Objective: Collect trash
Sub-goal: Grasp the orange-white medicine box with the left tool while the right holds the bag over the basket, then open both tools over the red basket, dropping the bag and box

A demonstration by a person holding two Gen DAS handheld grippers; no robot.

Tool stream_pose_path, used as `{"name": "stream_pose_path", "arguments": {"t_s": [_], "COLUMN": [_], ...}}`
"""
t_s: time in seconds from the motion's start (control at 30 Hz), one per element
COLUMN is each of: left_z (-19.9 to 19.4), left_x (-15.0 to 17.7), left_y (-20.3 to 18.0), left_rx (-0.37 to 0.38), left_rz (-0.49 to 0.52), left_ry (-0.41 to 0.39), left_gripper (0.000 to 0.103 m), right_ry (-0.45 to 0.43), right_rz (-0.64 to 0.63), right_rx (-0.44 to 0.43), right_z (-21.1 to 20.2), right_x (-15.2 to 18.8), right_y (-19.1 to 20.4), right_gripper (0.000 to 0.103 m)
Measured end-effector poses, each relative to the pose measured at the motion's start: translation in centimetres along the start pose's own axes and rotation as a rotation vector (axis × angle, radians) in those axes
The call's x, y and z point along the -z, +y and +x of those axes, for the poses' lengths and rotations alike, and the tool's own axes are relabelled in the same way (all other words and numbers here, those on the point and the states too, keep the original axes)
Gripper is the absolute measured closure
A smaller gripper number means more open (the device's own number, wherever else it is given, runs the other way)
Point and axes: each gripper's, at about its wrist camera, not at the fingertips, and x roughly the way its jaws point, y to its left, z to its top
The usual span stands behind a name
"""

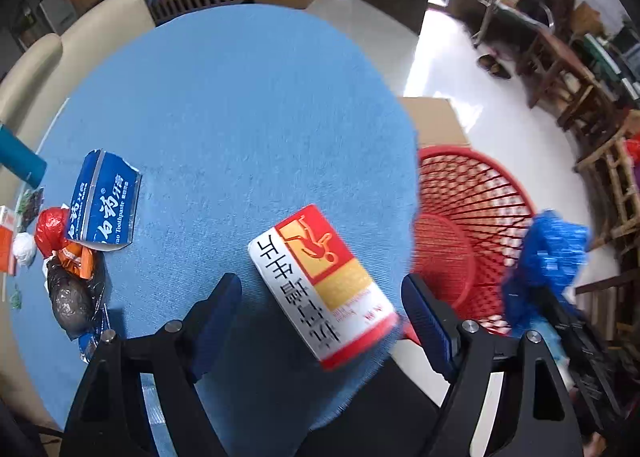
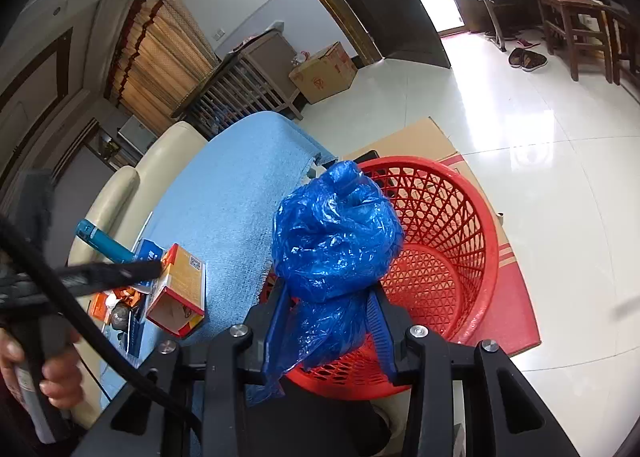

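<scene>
A red, white and yellow carton [image 1: 320,285] lies blurred between the fingers of my left gripper [image 1: 320,311], at the right edge of the blue cloth-covered table [image 1: 240,117]. The jaws stand wide, with a gap on each side of the carton, so the gripper is open. My right gripper [image 2: 329,293] is shut on a crumpled blue plastic bag [image 2: 336,233] and holds it over the near rim of the red mesh basket [image 2: 452,257]. That basket [image 1: 472,225] stands on the floor just right of the table. The carton [image 2: 180,289] also shows beside the left gripper's dark finger.
A blue toothpaste box [image 1: 104,205], a red bag [image 1: 50,229], an orange wrapper [image 1: 78,257] and a black bag [image 1: 72,301] are heaped at the table's left. A teal tube [image 1: 20,157] lies beyond them. Flat cardboard [image 2: 420,137] lies under the basket. A cream sofa [image 1: 80,37] lies behind the table. A hand [image 2: 52,373] grips the left handle.
</scene>
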Motion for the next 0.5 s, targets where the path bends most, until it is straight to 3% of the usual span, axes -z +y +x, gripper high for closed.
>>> {"name": "stream_pose_path", "arguments": {"t_s": [0.07, 0.1, 0.27, 0.4, 0.5], "left_z": [0.9, 1.3, 0.4, -1.5, -2.3], "left_x": [0.2, 0.4, 0.4, -0.1, -0.5], "left_y": [0.1, 0.2, -0.5, -2.8, -5.3], "left_rx": [0.016, 0.047, 0.082, 0.158, 0.256], "left_rz": [-0.007, -0.014, 0.042, 0.139, 0.209], "left_ry": [0.016, 0.014, -0.042, -0.104, -0.096], "left_gripper": [0.021, 0.036, 0.043, 0.043, 0.041], "right_ry": [-0.003, -0.004, 0.001, -0.004, -0.011], "right_rz": [0.001, 0.002, 0.007, 0.001, 0.025], "right_rx": [0.004, 0.006, 0.009, 0.009, 0.012], "right_z": [-0.2, -0.2, 0.1, 0.4, 0.1], "right_x": [0.0, 0.0, -0.1, -0.3, -0.7], "right_y": [-0.1, -0.2, -0.4, -0.1, -0.8], "right_gripper": [0.061, 0.061, 0.061, 0.061, 0.061]}}
